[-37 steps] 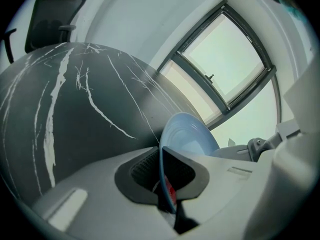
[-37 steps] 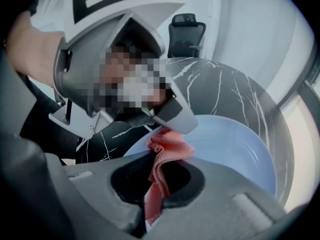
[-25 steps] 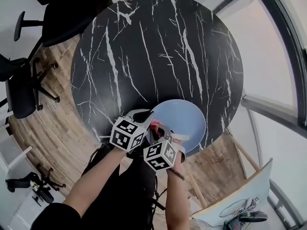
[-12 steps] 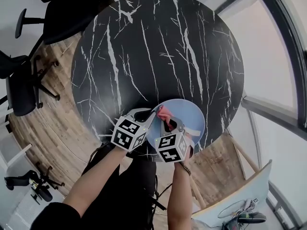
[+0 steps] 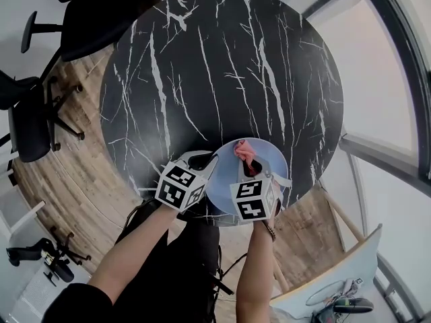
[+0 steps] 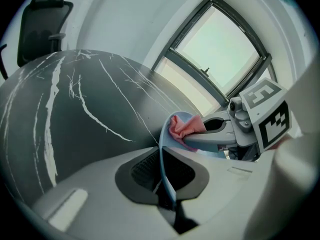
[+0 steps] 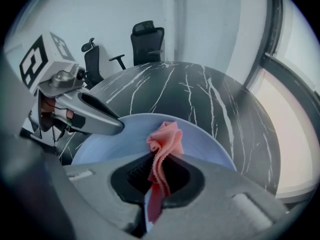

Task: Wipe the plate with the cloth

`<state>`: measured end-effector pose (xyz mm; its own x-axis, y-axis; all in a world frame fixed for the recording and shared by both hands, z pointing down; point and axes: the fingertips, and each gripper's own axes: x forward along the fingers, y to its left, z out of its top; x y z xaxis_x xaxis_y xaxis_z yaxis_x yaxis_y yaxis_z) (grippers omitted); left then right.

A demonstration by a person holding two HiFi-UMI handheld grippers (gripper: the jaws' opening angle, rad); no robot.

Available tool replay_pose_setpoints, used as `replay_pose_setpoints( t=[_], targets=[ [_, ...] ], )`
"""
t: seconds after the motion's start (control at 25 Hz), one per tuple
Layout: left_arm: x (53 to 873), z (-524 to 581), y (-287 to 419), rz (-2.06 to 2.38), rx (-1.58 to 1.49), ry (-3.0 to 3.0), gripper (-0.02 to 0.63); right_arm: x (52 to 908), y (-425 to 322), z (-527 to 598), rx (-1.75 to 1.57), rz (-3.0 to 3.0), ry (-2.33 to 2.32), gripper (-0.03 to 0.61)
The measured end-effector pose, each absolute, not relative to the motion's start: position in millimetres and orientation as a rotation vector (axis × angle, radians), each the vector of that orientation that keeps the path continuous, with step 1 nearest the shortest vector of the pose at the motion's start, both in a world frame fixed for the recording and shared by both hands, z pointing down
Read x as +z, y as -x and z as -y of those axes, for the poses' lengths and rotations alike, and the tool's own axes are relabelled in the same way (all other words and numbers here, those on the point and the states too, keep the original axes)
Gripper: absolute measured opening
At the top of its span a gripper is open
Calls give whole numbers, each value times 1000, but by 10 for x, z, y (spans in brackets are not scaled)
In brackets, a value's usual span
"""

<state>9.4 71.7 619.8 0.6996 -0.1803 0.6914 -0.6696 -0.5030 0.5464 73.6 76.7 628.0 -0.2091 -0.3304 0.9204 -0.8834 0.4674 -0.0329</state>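
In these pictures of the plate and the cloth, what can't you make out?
Head view: the near rim of the plate, covered by the left gripper and right gripper.
Right gripper view: where the cloth meets the plate, hidden by its folds and the gripper's body.
Left gripper view: whether the plate rests on the table, blocked by the gripper's body.
Head view: items at the bottom right corner, too small.

Black marble table (image 5: 222, 66), office chairs (image 7: 147, 41), wooden floor (image 5: 67, 187)
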Motion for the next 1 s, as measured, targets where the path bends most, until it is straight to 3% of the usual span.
replay_pose_setpoints(
  t=[0.44,1.0],
  targets=[
    [6195,-720,-89,658,713,-2032,17,6272,-1356,-606,664,1636,-1157,11],
    [6194,-765,-63,702,689,-1992,17,6244,-1286,-774,619,1664,-1228,11]
  ],
)
